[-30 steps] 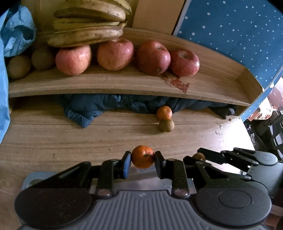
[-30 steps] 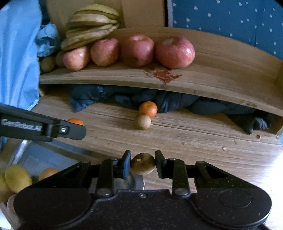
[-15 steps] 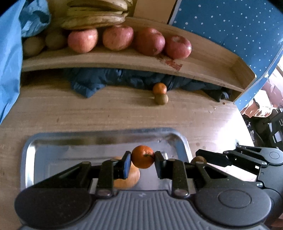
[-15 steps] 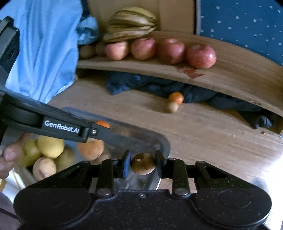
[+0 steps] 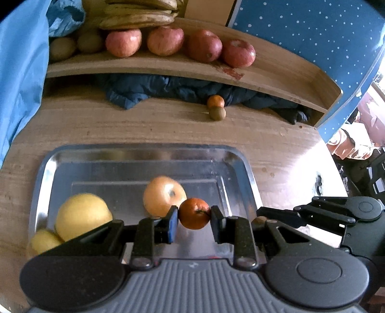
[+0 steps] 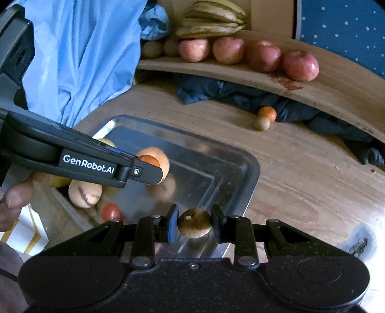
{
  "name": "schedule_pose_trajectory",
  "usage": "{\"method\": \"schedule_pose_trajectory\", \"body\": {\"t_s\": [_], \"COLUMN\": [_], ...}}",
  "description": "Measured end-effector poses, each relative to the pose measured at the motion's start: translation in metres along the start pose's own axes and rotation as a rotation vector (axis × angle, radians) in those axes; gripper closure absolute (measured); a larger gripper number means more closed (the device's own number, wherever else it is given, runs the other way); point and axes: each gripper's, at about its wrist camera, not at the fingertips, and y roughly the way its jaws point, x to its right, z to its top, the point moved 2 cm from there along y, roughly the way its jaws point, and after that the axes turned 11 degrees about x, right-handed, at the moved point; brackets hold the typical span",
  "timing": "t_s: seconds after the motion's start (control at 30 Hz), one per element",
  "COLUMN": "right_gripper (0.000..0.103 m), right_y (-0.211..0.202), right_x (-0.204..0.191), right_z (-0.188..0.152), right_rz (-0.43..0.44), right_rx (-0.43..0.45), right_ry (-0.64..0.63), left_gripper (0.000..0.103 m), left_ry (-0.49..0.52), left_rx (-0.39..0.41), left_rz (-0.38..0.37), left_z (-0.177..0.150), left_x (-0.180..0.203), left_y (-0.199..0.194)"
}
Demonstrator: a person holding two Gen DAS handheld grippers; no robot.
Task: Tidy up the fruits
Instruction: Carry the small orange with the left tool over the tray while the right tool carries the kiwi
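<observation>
My left gripper point(image 5: 194, 218) is shut on a small orange point(image 5: 194, 213) and holds it above the near right part of a metal tray point(image 5: 238, 159). My right gripper point(image 6: 194, 222) is shut on a small brown fruit point(image 6: 195, 222) above the tray's near right rim point(image 6: 252, 178). The tray holds a pale orange apple point(image 5: 163, 195), a large yellow fruit point(image 5: 81, 216) and a smaller yellow one point(image 5: 43, 240). The right wrist view also shows a tan fruit point(image 6: 84, 193) and a red tomato point(image 6: 110, 211) there.
A second orange point(image 5: 215, 101) and brown fruit point(image 5: 217, 113) lie on the wooden table by a dark blue cloth point(image 5: 168, 89). A wooden shelf point(image 5: 276, 69) carries several red apples point(image 5: 166, 41), bananas point(image 5: 139, 18) and kiwis point(image 5: 62, 47). Blue plastic point(image 6: 79, 55) hangs left.
Both grippers have drawn back from the shelf with their fruits still held. The tray and the fruits in it have come into view beneath them.
</observation>
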Motion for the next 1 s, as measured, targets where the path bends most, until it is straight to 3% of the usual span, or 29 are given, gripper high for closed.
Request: {"method": "schedule_pose_trajectory", "body": {"t_s": [0.53,1.0], "right_gripper": [0.072,0.072], "right_y": [-0.011,-0.008], "right_x": [-0.009,-0.013], "right_z": [-0.025,-0.03], "right_rz": [0.055,0.081], "right_rx": [-0.04,-0.062], "right_ry": [-0.04,-0.061], "left_gripper": [0.072,0.071], "left_ry": [-0.035,-0.051], "left_rx": [-0.038,-0.045], "left_rz": [0.039,0.069], "left_z": [-0.028,-0.032], "left_x": [0.001,-0.001], "left_y": [-0.002,0.001]}}
